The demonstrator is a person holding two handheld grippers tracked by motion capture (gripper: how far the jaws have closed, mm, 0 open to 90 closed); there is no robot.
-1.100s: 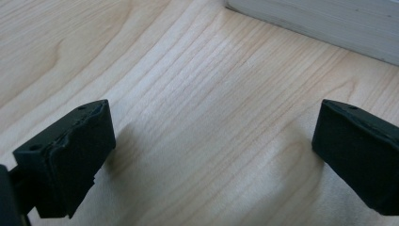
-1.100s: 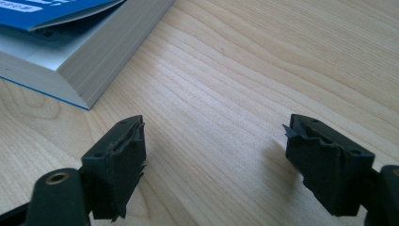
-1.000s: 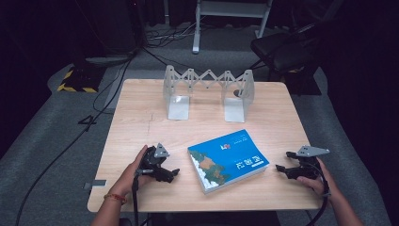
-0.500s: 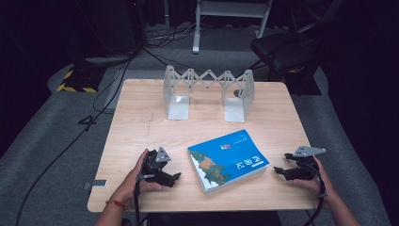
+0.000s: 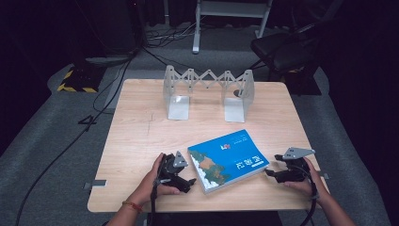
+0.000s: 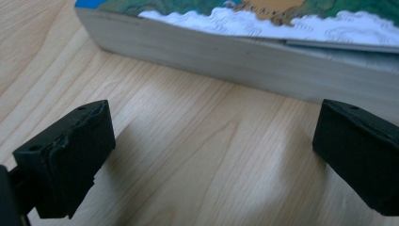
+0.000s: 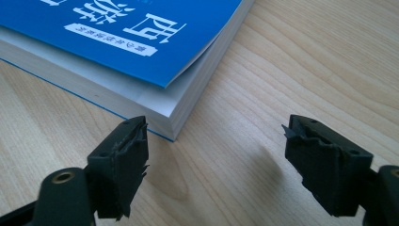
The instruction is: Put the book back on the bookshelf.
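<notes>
Currently the blue paperback book (image 5: 228,160) lies flat near the desk's (image 5: 141,127) front edge, untouched. Left hand-held gripper (image 5: 181,181) and right hand-held gripper (image 5: 272,173) flank it — jaws wide, empty. Judged step: approach. Next move likely needs a low jaw under one corner — the expandable metal bookend rack (image 5: 208,92) stands behind.

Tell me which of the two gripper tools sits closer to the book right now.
The left gripper: its tips nearly meet the book. The right gripper sits slightly off the opposite corner.
</notes>
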